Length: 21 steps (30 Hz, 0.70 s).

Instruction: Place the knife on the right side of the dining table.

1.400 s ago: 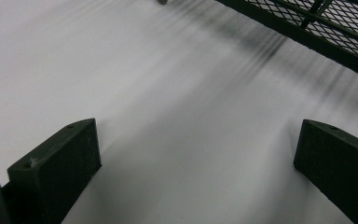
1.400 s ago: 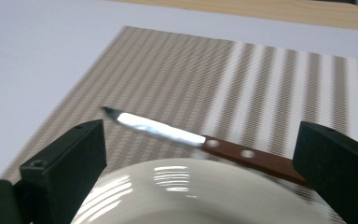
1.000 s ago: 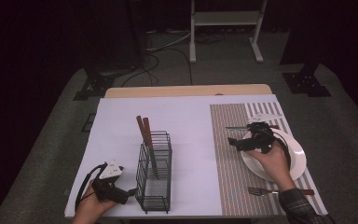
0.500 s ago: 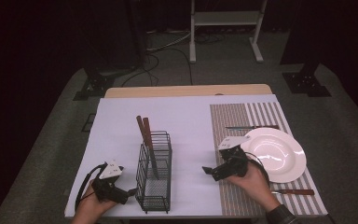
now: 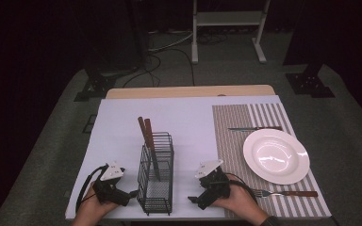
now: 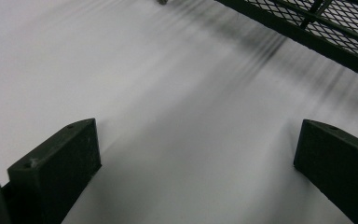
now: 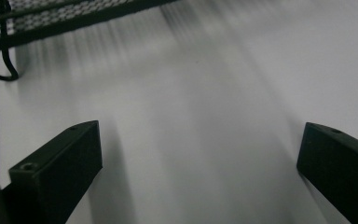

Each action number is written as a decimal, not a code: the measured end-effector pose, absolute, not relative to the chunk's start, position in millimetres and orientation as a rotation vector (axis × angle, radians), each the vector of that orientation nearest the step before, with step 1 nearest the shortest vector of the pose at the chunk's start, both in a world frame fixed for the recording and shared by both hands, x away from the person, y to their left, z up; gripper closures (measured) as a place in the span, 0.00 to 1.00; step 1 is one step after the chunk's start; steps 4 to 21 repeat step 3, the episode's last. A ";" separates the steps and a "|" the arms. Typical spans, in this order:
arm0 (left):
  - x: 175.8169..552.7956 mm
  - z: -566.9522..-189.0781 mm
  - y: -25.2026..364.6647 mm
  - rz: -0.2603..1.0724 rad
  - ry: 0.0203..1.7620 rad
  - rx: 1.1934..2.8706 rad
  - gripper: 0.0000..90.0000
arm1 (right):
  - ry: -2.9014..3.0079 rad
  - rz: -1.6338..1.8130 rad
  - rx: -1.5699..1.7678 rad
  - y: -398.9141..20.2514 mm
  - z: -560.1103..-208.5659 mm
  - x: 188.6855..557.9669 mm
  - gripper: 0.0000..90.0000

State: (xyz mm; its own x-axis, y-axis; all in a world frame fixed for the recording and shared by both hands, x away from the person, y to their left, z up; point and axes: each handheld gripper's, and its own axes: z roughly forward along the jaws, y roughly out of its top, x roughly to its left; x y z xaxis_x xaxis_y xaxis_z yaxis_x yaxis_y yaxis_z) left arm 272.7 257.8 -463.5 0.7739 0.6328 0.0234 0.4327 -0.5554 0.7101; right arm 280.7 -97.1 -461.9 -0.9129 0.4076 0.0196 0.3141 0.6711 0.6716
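Note:
A black wire caddy (image 5: 156, 173) stands on the white table cover, with two brown-handled utensils (image 5: 147, 133) leaning out of it. My left gripper (image 5: 128, 195) rests on the cover just left of the caddy, jaws wide apart with nothing between them (image 6: 191, 158); the caddy's mesh (image 6: 335, 18) crosses that view's top right. My right gripper (image 5: 193, 200) rests just right of the caddy, also open and empty (image 7: 196, 158), with the caddy's base (image 7: 74, 14) at that view's top left. A white plate (image 5: 275, 156) lies on the striped placemat (image 5: 231, 136).
A fork with a brown handle (image 5: 287, 193) lies on the placemat in front of the plate. A knife (image 5: 254, 128) lies beyond the plate. The table's front edge (image 5: 184, 217) runs just below both hands. A metal stand (image 5: 226, 19) is on the floor past the table.
My right gripper has come away from the plate, moving left and toward the table's front edge to a spot beside the caddy. The left gripper has stayed put.

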 end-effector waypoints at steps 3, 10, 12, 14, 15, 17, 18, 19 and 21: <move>272.6 -463.5 257.8 0.360 0.789 2.246 0.00 | 2.739 1.061 0.585 -96.3 -463.1 279.6 0.00; 272.6 -463.5 257.8 0.360 0.789 2.246 0.00 | 2.739 1.061 0.585 -96.3 -463.1 279.6 0.00; 272.6 -463.5 257.8 0.360 0.789 2.246 0.00 | 2.739 1.061 0.585 -96.3 -463.1 279.6 0.00; 272.6 -463.5 257.8 0.360 0.789 2.246 0.00 | 2.739 1.061 0.585 -96.3 -463.1 279.6 0.00; 272.6 -463.5 257.8 0.360 0.789 2.246 0.00 | 2.739 1.061 0.585 -96.3 -463.1 279.6 0.00; 272.6 -463.5 257.8 0.360 0.789 2.246 0.00 | 2.739 1.061 0.585 -96.3 -463.1 279.6 0.00; 272.6 -463.5 257.8 0.360 0.789 2.246 0.00 | 2.739 1.061 0.585 -96.3 -463.1 279.6 0.00; 272.6 -463.5 257.8 0.360 0.789 2.246 0.00 | 2.739 1.061 0.585 -96.3 -463.1 279.6 0.00; 272.6 -463.5 257.8 0.360 0.789 2.246 0.00 | 2.739 1.061 0.585 -96.3 -463.1 279.6 0.00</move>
